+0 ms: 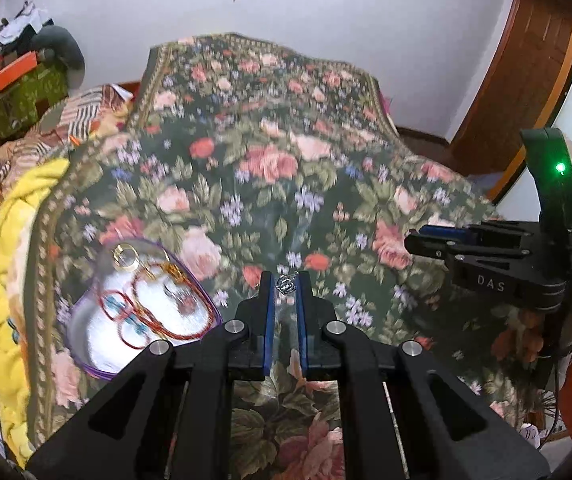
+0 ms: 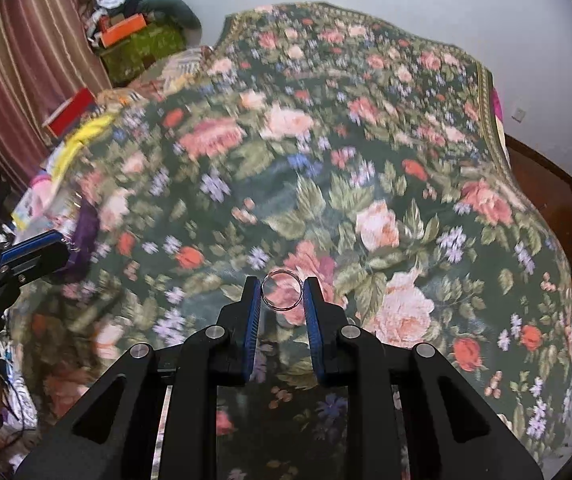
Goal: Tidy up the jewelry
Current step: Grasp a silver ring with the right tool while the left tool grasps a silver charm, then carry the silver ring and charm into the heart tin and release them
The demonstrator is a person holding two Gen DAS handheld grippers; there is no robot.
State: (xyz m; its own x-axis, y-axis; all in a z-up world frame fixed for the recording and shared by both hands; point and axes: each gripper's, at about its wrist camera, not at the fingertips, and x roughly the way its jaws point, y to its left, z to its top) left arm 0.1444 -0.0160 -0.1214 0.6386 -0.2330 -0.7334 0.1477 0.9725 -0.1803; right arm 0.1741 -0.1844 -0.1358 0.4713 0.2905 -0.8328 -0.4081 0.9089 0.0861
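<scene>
The left hand-held gripper [image 1: 286,285] is clamped on a small silver trinket [image 1: 286,283]; the bowl [image 1: 86,322] of bangles lies just to its left, nearer than the right hand-held gripper [image 2: 282,291], clamped on 1 ring [image 2: 282,291].

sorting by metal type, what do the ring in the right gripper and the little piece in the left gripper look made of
Ring: thin, silver-toned, polished metal by its bright glinting rim.
Small piece: silvery metal too, knobbly with sparkly highlights; too small to tell if plated or stone-set.
</scene>
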